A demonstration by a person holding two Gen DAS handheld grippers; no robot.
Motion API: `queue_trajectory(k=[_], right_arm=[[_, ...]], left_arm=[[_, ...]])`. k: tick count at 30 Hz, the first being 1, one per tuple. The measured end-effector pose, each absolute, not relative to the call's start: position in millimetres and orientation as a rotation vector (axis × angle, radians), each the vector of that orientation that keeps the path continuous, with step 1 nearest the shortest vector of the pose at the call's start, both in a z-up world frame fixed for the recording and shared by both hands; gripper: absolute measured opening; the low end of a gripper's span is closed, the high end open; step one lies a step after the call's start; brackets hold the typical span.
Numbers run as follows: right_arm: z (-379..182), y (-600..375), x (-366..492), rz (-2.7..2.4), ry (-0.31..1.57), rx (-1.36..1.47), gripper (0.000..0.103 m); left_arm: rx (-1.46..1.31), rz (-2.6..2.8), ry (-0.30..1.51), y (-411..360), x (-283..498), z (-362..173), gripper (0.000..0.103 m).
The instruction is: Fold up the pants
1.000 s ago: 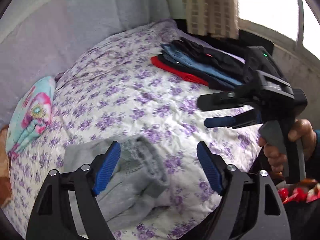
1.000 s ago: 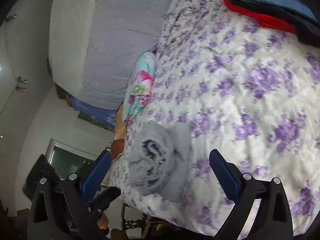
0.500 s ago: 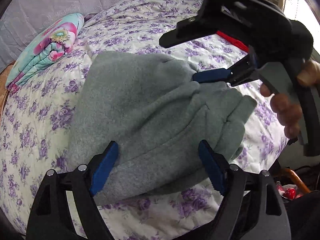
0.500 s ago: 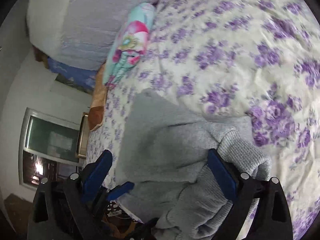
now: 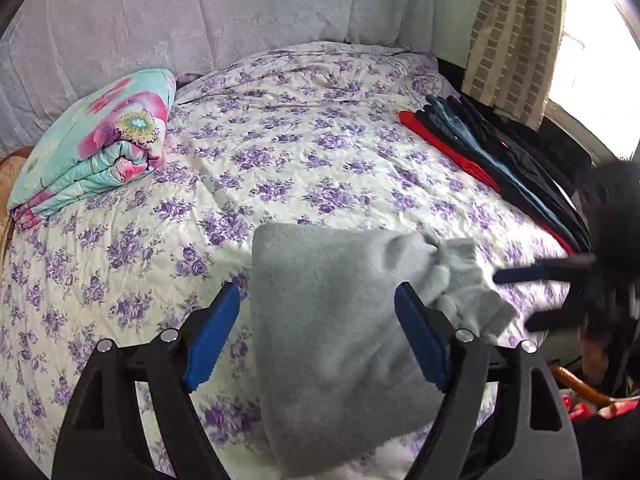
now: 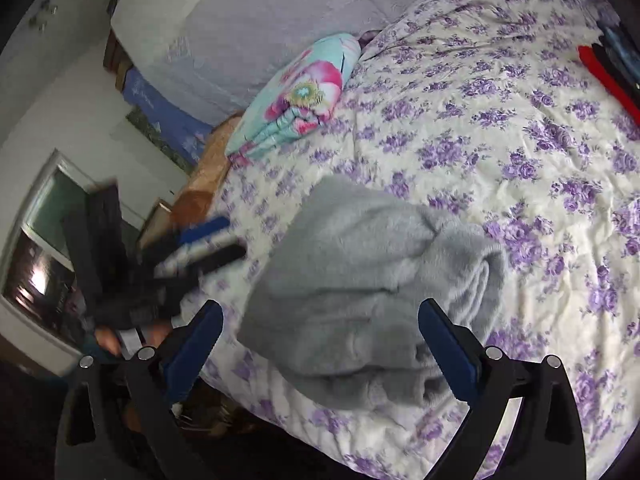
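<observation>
Grey fleece pants [image 5: 336, 320] lie bunched in a heap near the front edge of the bed; they also show in the right wrist view [image 6: 360, 280]. My left gripper [image 5: 316, 340] is open and empty, its blue pads hovering either side of the heap. My right gripper [image 6: 320, 352] is open and empty just in front of the heap. In the left wrist view the right gripper [image 5: 560, 292] appears blurred at the right, jaws apart, beside the pants' cuff end. In the right wrist view the left gripper [image 6: 200, 244] is blurred at the left of the pants.
The bed has a purple floral sheet [image 5: 300, 160]. A folded turquoise floral quilt [image 5: 96, 148] lies at the far left. A stack of folded red, blue and black clothes [image 5: 480, 152] lies along the right edge. A padded headboard [image 5: 200, 20] stands behind.
Both grippers have pulled back from the pants, which now look smaller and lie alone on the sheet. The right gripper has moved off to the right, away from the heap.
</observation>
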State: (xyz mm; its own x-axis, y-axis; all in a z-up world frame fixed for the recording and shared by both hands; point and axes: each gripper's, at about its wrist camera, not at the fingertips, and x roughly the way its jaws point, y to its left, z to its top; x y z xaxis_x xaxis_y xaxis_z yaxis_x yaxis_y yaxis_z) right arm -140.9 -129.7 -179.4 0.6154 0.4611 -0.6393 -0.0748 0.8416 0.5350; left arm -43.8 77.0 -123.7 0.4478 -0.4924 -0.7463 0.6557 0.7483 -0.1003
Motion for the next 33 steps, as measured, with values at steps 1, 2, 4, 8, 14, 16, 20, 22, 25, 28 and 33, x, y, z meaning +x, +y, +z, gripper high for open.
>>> queue_trajectory(k=[1, 2, 4, 8, 14, 16, 20, 22, 25, 28, 33], right_arm=[[-196.9, -122.1, -144.1, 0.286, 0.926, 0.449, 0.099], [-218.3, -118.1, -146.2, 0.232, 1.001, 0.423, 0.099], [-278.2, -120.1, -152.9, 0.123, 1.183, 0.48, 0.1], [-254.8, -114.1, -174.2, 0.119, 1.047, 0.445, 0.099], [-175.5, -135.9, -191.4, 0.169, 0.812, 0.532, 0.099], [-153.0, -125.0, -186.0, 0.276, 0.722, 0.541, 0.099], [-155.8, -87.8, -148.6, 0.403, 0.75, 0.527, 0.099], [-189.3, -83.3, -133.2, 0.371, 0.869, 0.549, 0.099], [-235.8, -94.6, -139.4, 0.323, 0.916, 0.64, 0.085], [-230.1, -96.7, -147.7, 0.343, 0.898, 0.633, 0.084], [-203.9, -96.0, -142.5, 0.36, 0.92, 0.629, 0.088]], left_arm=[[0.19, -0.728, 0.868, 72.8, -29.0, -128.1, 0.077], [0.174, -0.74, 0.885, 66.4, -16.2, -133.3, 0.077], [0.208, -0.738, 0.906, 47.7, 3.5, -150.2, 0.077], [0.356, -0.708, 0.973, 17.1, 24.0, -192.2, 0.077], [0.33, -0.731, 0.918, 37.0, 24.9, -160.6, 0.077], [0.279, -0.761, 0.903, 46.2, 19.3, -144.7, 0.078], [0.306, -0.795, 0.916, 34.6, 12.8, -154.6, 0.08], [0.376, -0.762, 0.942, 20.4, 15.7, -177.3, 0.08], [0.405, -0.723, 1.007, 11.4, 24.3, -207.3, 0.082], [0.382, -0.718, 1.021, 14.3, 26.1, -204.3, 0.084], [0.452, -0.683, 0.961, 12.7, 18.2, -183.1, 0.082]])
